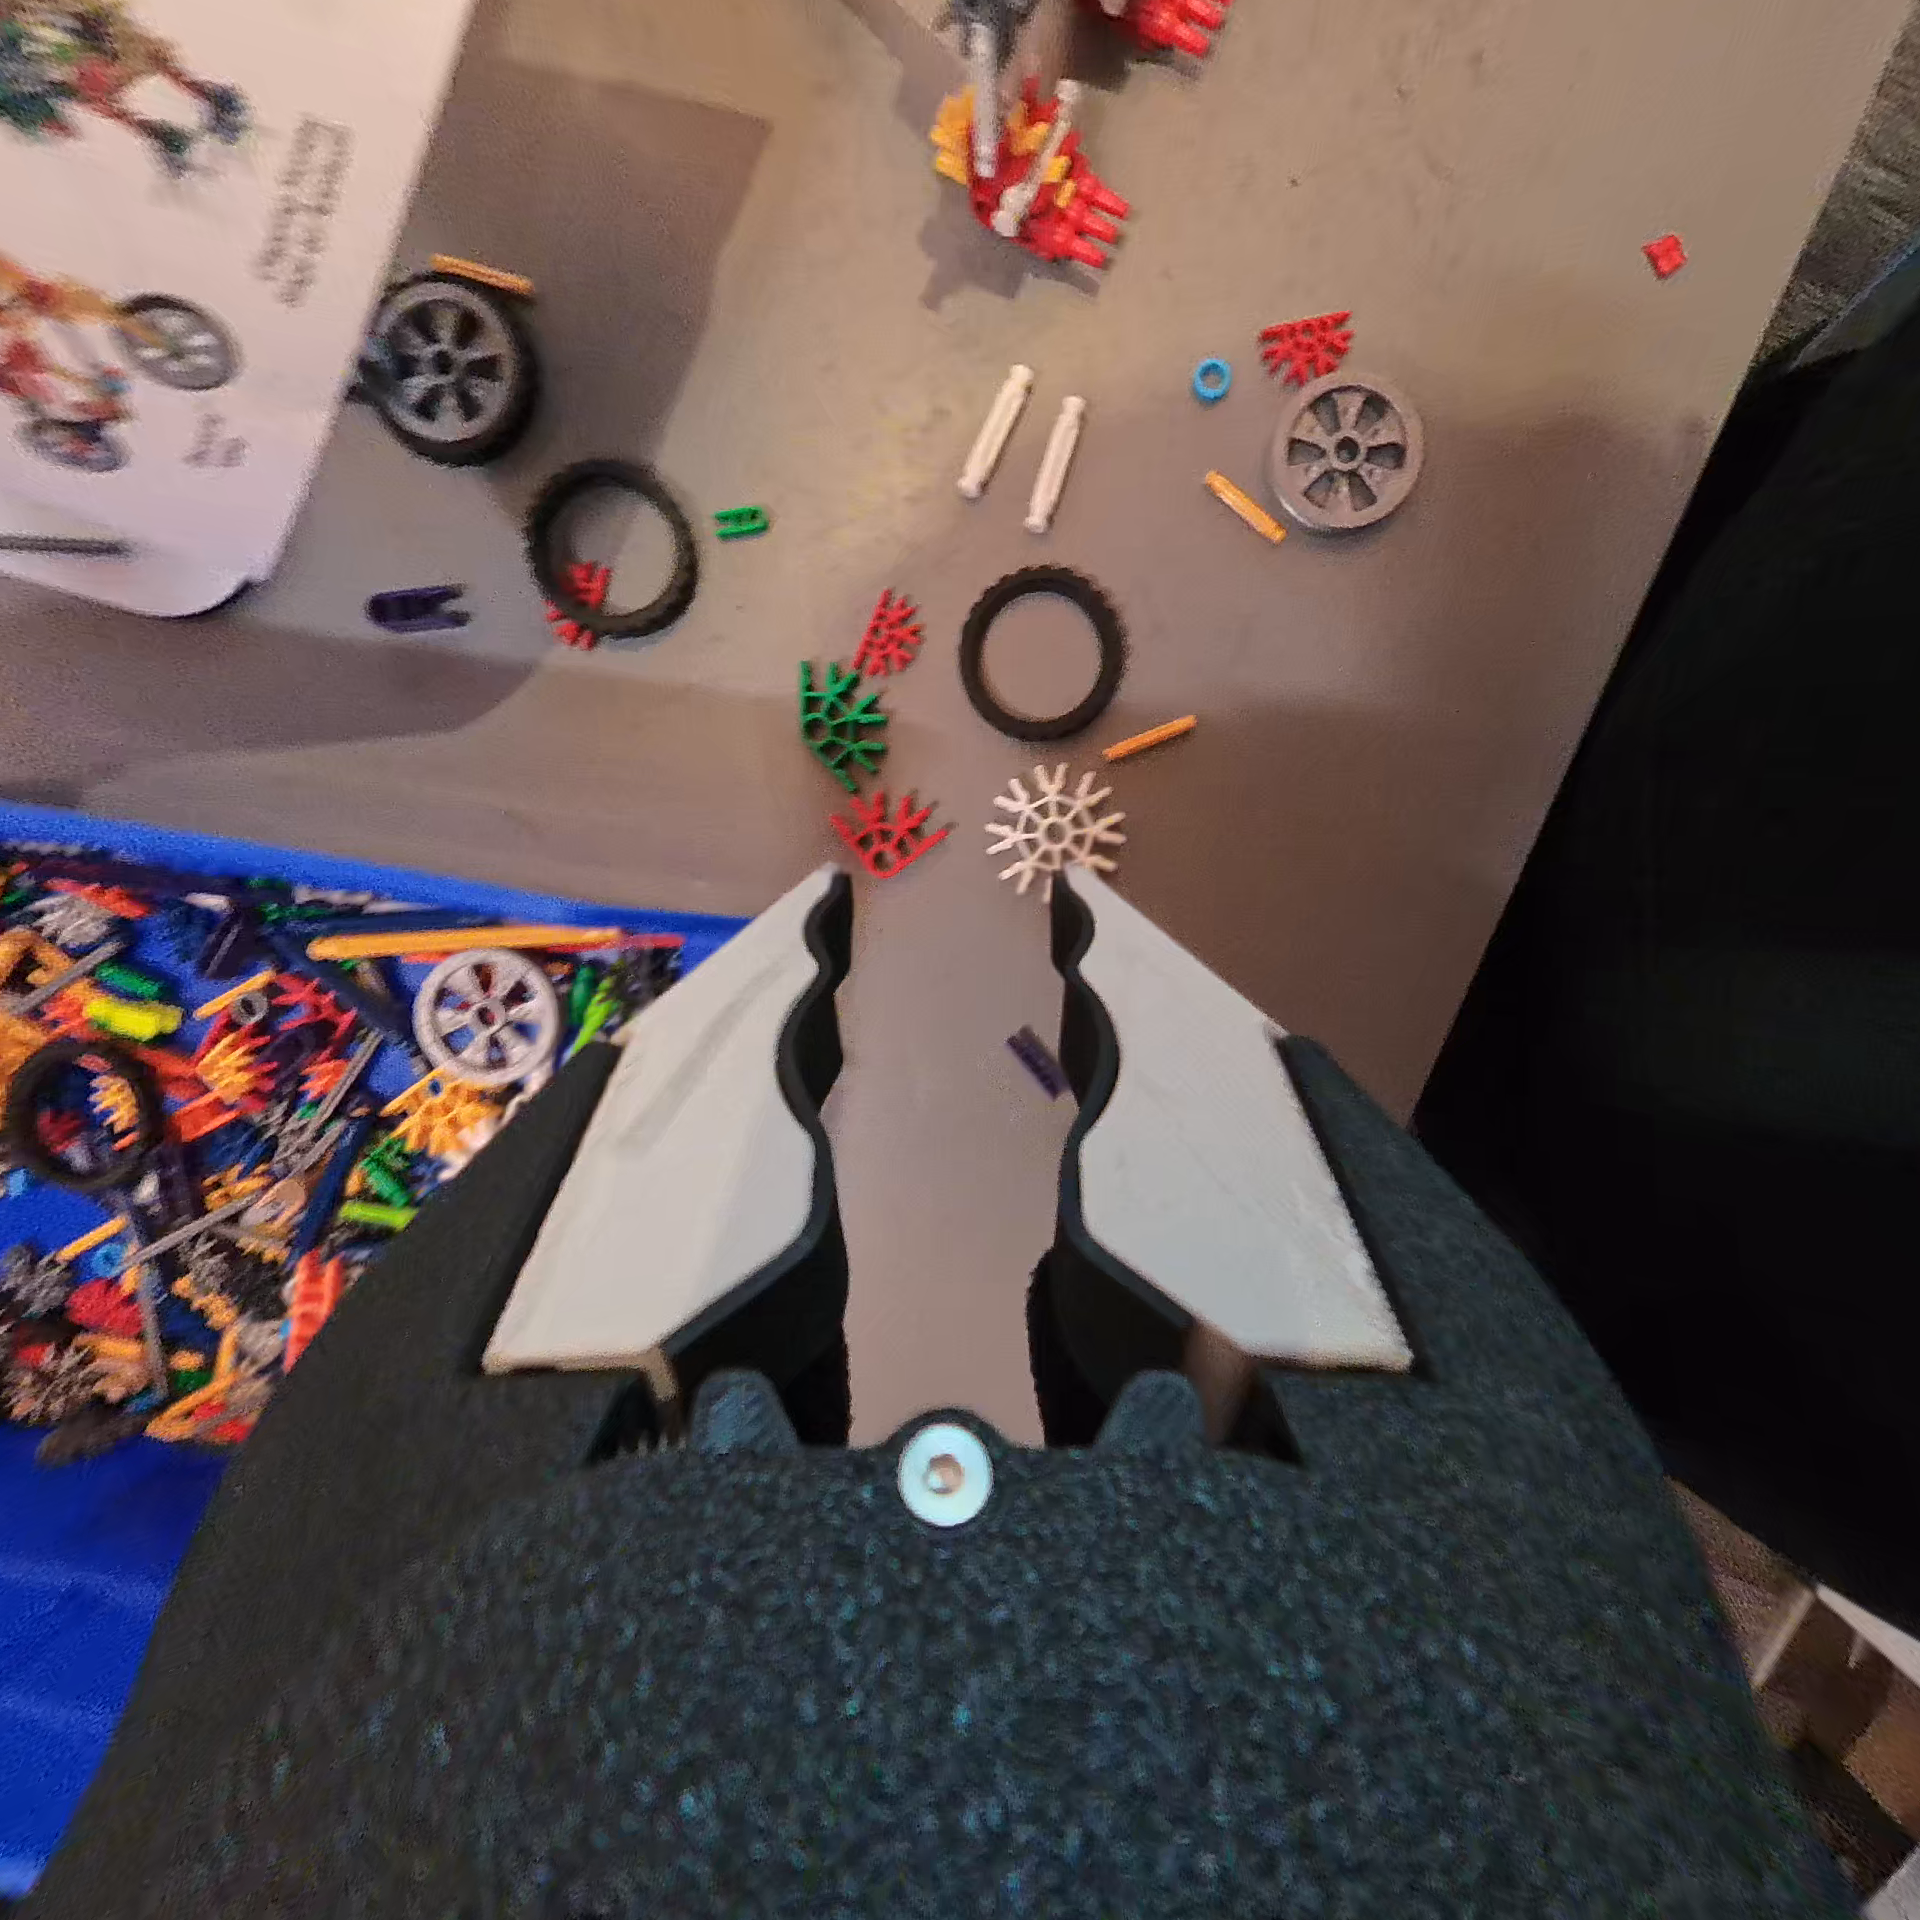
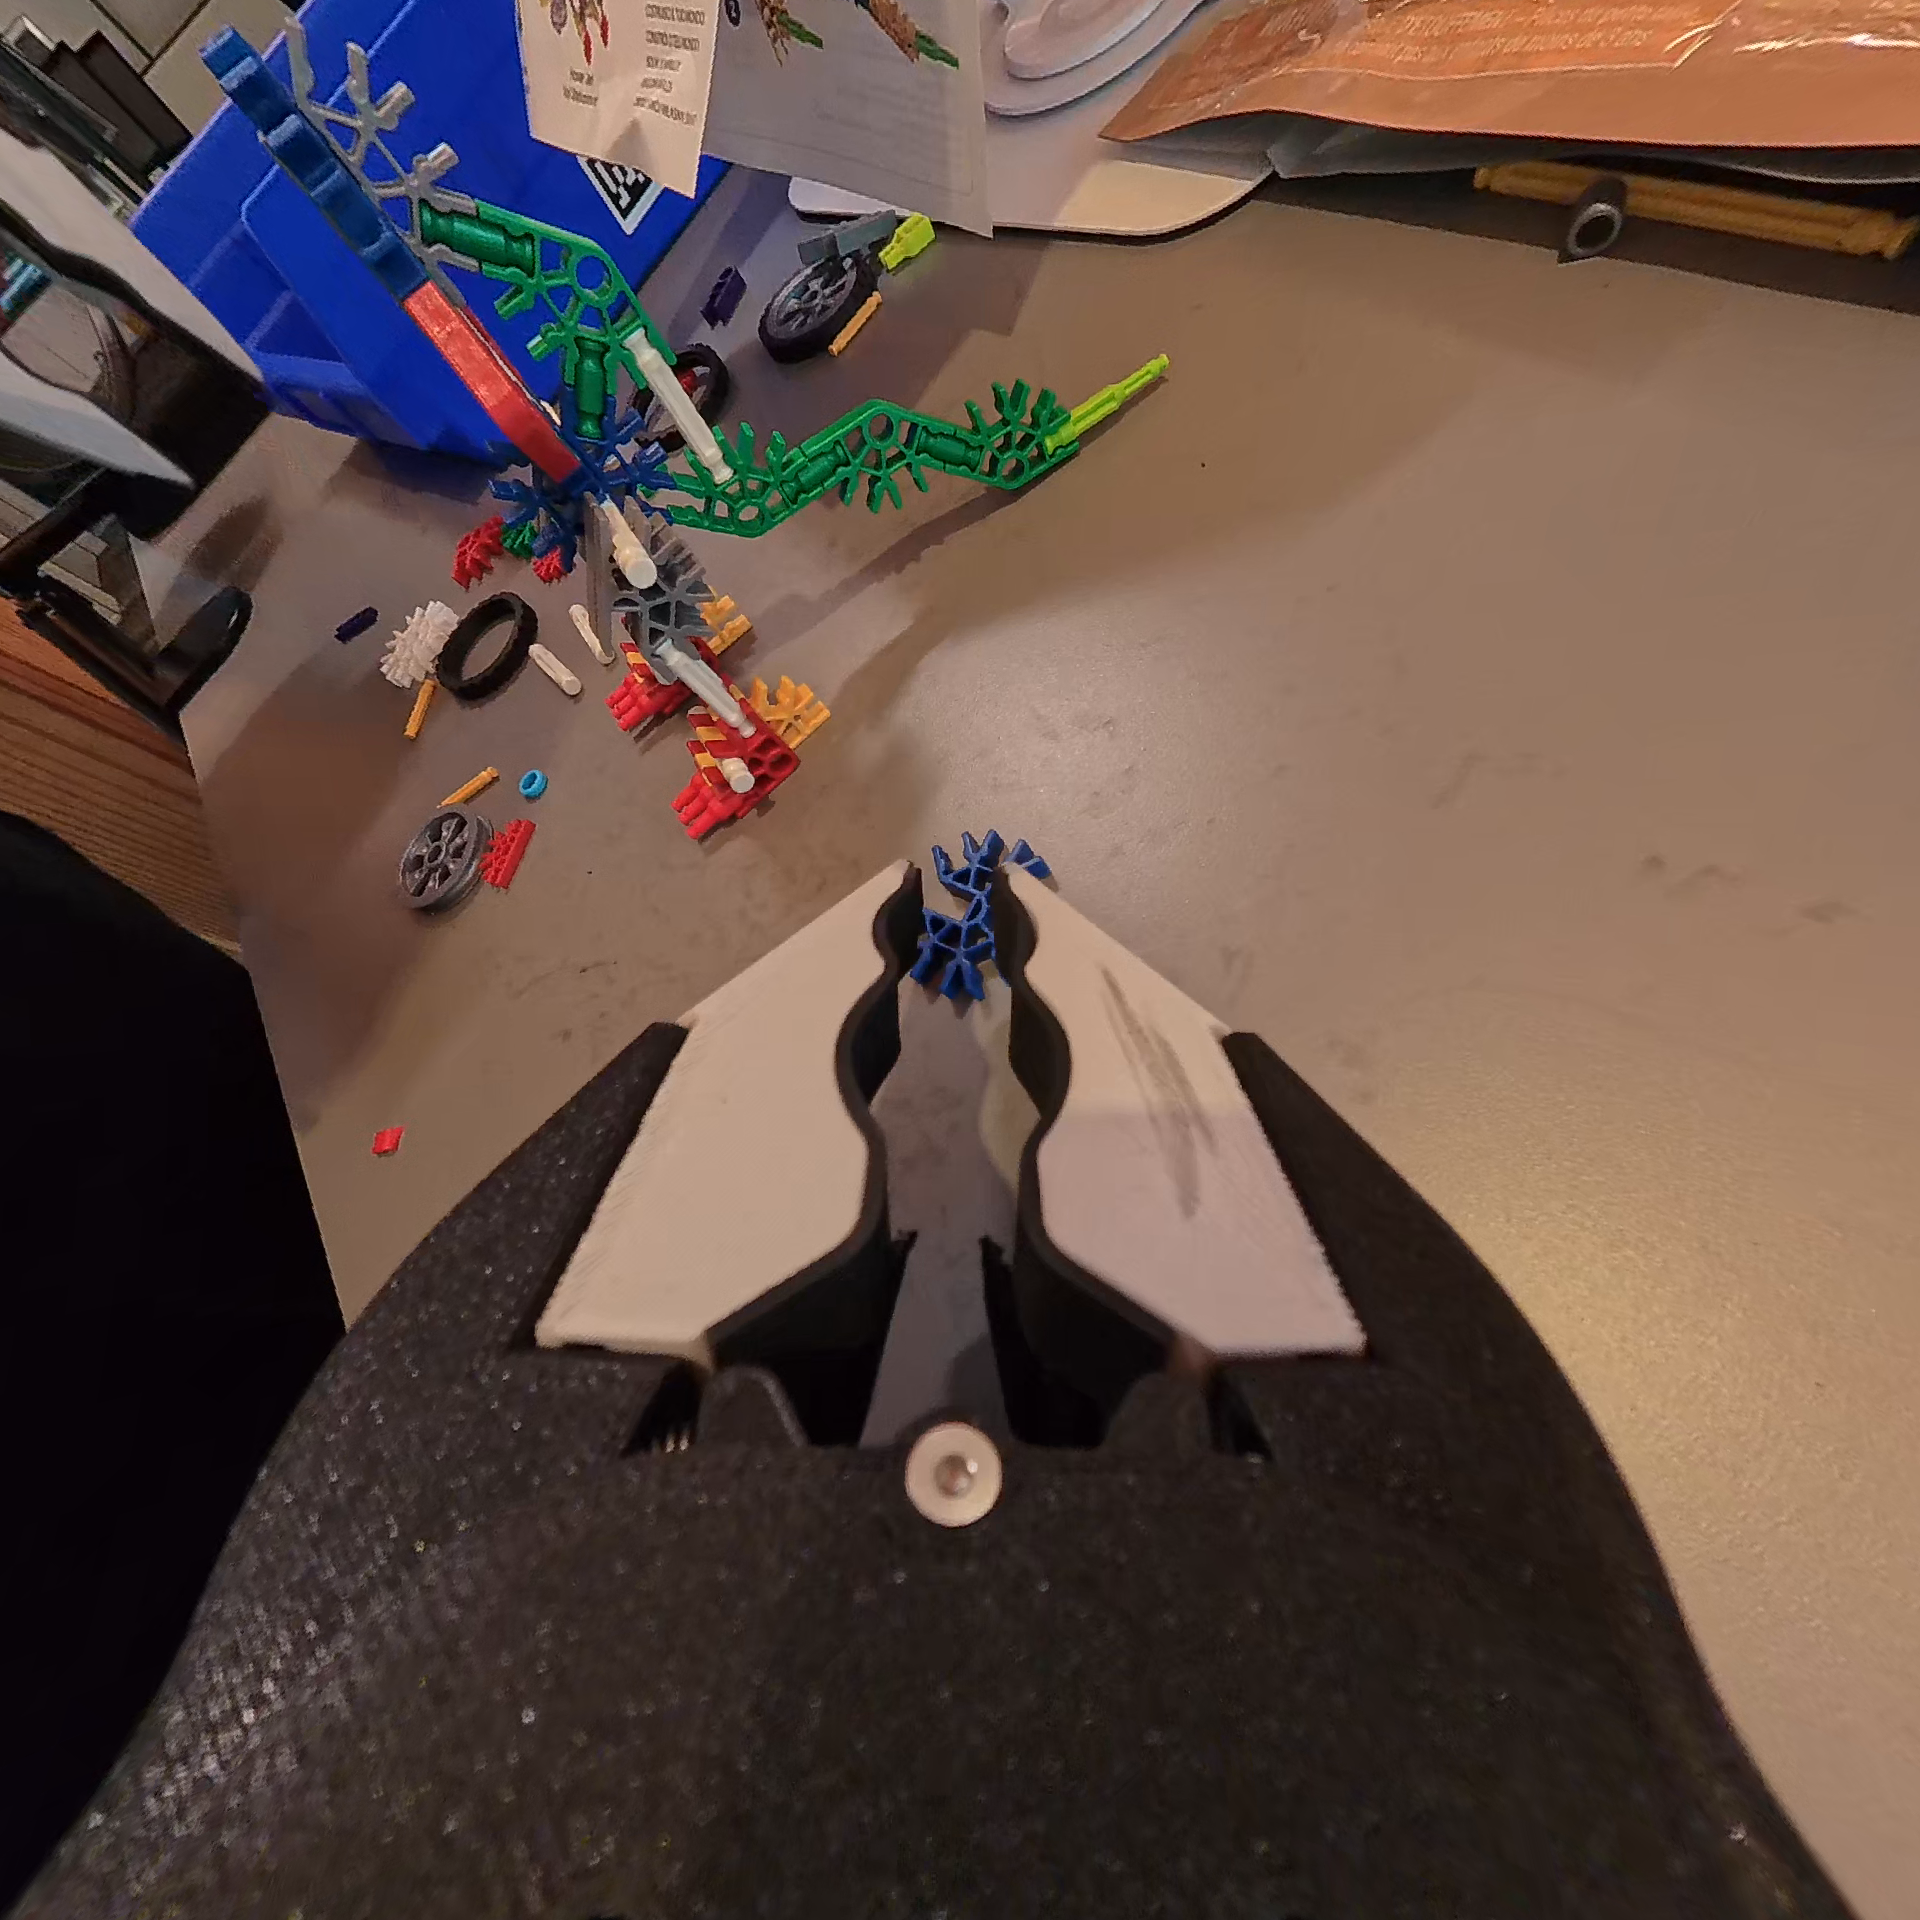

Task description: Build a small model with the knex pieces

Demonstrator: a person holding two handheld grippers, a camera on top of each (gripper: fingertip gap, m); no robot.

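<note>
Two grippers work over a grey-brown tabletop [image 2: 1351, 727] strewn with small plastic building-toy parts. The right gripper [image 2: 961, 883] pinches a blue snowflake-shaped plastic connector [image 2: 961, 930] between its grey fingertips [image 2: 1049, 925], holding it clear above the bare tabletop, with some of the connector's prongs poking out past the tips.

Beyond that connector and to its left stands a built model of green, blue, red, yellow and grey rods and connectors [image 2: 727, 488], its red-and-yellow foot [image 2: 743, 764] the part nearest the connector. Farther left of the connector lie a grey spoked wheel hub [image 2: 442, 857], a small light-blue ring [image 2: 532, 784], a black rubber tyre [image 2: 486, 644] and a white snowflake connector [image 2: 416, 642]. A blue plastic bin [image 2: 312, 270] stands behind the model, and a small red square piece [image 2: 388, 1141] lies alone near the table's left edge.

The left gripper [image 1: 951, 883] is spread wide and grips nothing, hovering over the table. Just off its right fingertip lies the white snowflake connector [image 1: 1055, 829]; just off its left fingertip lies a red fan-shaped connector [image 1: 888, 831]. Beyond these sit a green connector [image 1: 840, 722], another red connector [image 1: 888, 632], the black rubber tyre [image 1: 1042, 652] and a short orange rod [image 1: 1148, 738]. Two white rods [image 1: 1023, 447] lie farther out, with the grey wheel hub [image 1: 1345, 452] to their right. A short dark purple piece [image 1: 1036, 1062] shows on the table between the spread fingers. To the gripper's left, the blue bin [image 1: 62, 1558] is heaped with mixed coloured parts.
</note>
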